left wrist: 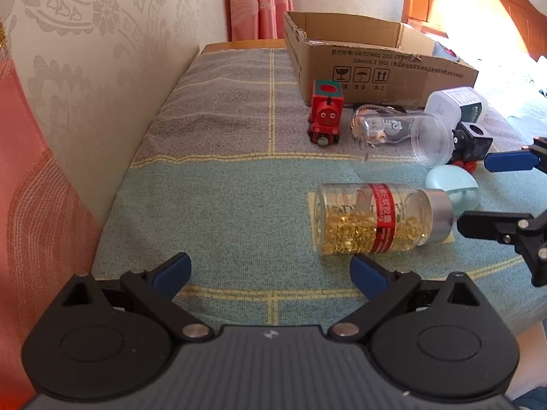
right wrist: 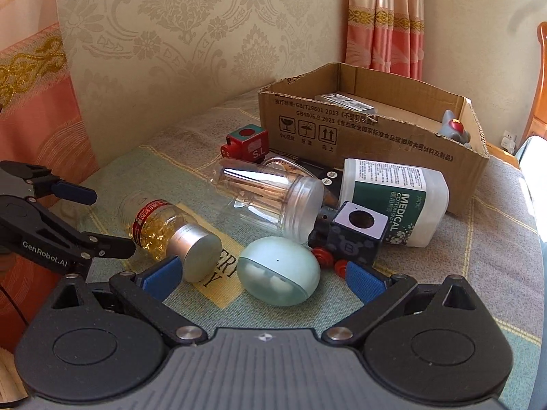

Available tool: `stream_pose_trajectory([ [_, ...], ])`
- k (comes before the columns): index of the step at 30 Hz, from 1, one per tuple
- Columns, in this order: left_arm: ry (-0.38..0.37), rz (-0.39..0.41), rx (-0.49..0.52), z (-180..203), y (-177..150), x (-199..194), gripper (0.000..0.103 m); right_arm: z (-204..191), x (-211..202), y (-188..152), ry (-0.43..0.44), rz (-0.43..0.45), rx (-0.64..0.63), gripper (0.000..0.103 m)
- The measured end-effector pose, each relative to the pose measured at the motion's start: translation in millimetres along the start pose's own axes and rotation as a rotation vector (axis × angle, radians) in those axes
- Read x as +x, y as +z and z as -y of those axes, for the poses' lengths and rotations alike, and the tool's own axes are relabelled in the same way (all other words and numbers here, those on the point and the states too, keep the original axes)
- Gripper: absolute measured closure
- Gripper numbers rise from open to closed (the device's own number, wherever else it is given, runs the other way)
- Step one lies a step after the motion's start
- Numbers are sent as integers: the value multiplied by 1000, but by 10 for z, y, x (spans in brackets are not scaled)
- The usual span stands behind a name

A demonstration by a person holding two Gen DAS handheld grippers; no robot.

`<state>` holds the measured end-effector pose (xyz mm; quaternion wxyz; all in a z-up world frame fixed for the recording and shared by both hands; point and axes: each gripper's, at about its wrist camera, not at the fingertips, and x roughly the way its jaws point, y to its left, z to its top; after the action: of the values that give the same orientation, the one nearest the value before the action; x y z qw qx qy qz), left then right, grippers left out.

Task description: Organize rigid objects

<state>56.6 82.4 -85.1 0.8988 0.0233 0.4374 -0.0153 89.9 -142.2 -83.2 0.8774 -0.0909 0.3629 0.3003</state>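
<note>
Both tools are spread wide and hold nothing: the left tool (left wrist: 270, 273) hovers over the cloth-covered surface (left wrist: 222, 205) just short of the capsule bottle (left wrist: 379, 220), which lies on its side, and the right tool (right wrist: 263, 278) sits around the pale green case (right wrist: 278, 271). Behind them lie a clear jar (right wrist: 270, 201), a dark toy train (right wrist: 352, 235), a white tub (right wrist: 393, 201) and a red train (left wrist: 324, 116), all beside the cardboard box (right wrist: 369, 140).

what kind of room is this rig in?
Likely a home bedroom. Cues: patterned wallpaper, pink curtains, and a carved wooden headboard. The work surface is a plaid cloth holding household clutter and a cardboard box.
</note>
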Motion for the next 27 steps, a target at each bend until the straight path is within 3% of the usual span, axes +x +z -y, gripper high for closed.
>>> stream_pose_trajectory([
  [6, 4, -2, -28, -70, 37, 71, 4, -132, 128, 52, 55, -36, -139, 0],
  [13, 3, -2, -46, -140, 37, 89, 4, -134, 193, 103, 84, -76, -201, 0],
  [22, -17, -2, -35, -106, 36, 68, 4, -260, 280, 76, 52, -132, -332, 0],
  [27, -13, -7, -24, -83, 42, 89, 4, -300, 122, -15, 150, -174, -312, 0],
])
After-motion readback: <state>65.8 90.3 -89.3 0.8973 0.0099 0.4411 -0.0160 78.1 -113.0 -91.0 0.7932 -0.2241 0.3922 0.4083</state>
